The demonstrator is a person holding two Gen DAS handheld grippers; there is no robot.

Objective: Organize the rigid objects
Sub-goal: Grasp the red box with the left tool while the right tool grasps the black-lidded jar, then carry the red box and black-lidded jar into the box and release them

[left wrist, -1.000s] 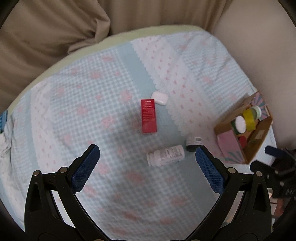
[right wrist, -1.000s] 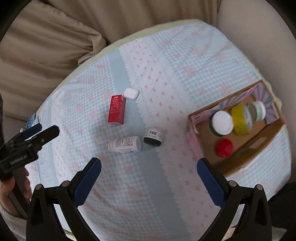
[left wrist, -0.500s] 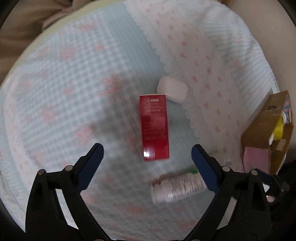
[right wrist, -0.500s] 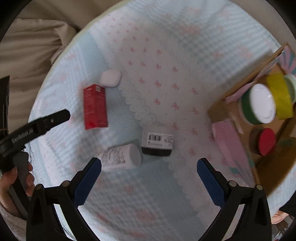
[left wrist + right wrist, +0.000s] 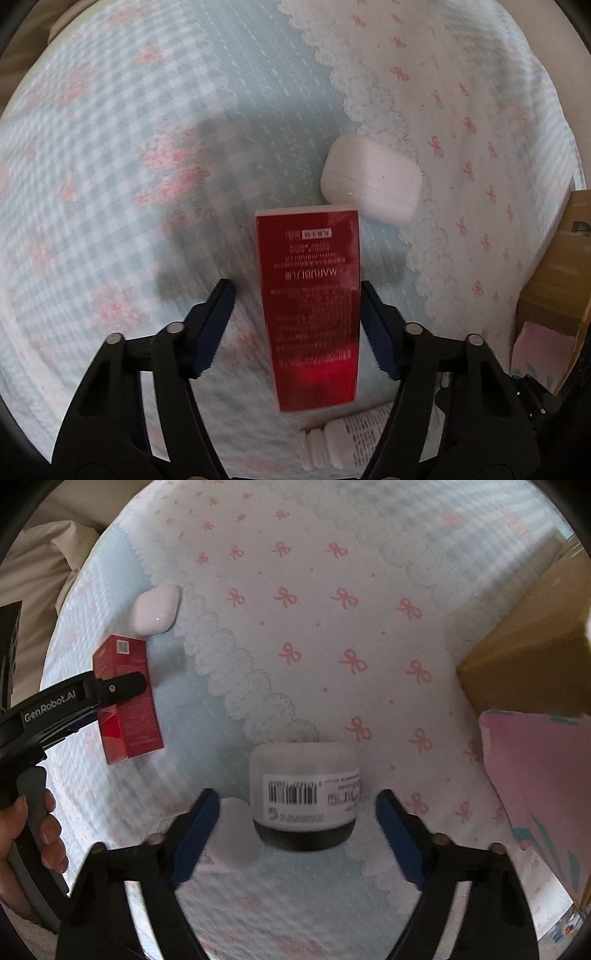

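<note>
A red carton (image 5: 310, 299) lies flat on the checked cloth. My left gripper (image 5: 297, 332) straddles it with the jaws open; the right pad touches the carton's edge, and a gap remains on the left. The carton also shows in the right wrist view (image 5: 127, 701) under the left gripper's finger. A white jar with a black lid and a barcode label (image 5: 304, 794) lies on its side between the open jaws of my right gripper (image 5: 297, 827), with gaps on both sides. A white earbud case (image 5: 371, 184) touches the carton's far end.
A white bottle (image 5: 351, 439) lies on its side just below the carton. A cardboard box (image 5: 524, 661) with a pink flap (image 5: 539, 775) stands at the right. Beige cushions (image 5: 33, 565) border the cloth at the far left.
Both grippers have moved down and forward close to the cloth. The left jaws have narrowed around the red carton, and the right jaws have narrowed around the jar.
</note>
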